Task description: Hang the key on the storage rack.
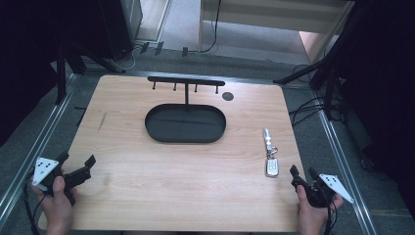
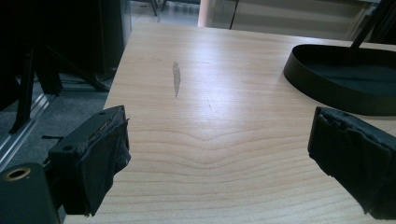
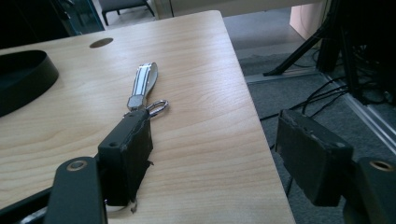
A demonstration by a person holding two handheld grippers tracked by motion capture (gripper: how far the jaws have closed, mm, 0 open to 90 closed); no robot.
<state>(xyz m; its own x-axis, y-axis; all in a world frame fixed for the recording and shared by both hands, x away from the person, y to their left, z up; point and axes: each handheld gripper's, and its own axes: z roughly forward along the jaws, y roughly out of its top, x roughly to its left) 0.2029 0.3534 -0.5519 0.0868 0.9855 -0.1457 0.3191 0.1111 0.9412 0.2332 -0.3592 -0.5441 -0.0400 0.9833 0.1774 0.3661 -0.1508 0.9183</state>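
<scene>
Approach stage, judged from the layout: neither gripper holds anything yet. Your right gripper (image 1: 304,175) sits at the lower right of the high view with its jaws spread wide, just below the key fob (image 1: 271,166), which lies flat on the table (image 1: 147,186) with its strap (image 1: 266,138) stretched toward the frame's top. Your left gripper (image 1: 78,164) rests at the lower left, jaws likewise wide and empty, well apart from the fob. The black oval tray (image 1: 151,128) with its hook rack (image 1: 186,81) stands at upper centre and looks like the probable destination. The next move calls for you to bring the right jaws forward over the fob or strap and close squarely on it. In the right gripper view the near jaw covers the fob body; the strap (image 3: 144,81) and ring (image 3: 158,107) stay visible. The hooks are too small to judge clearly.
</scene>
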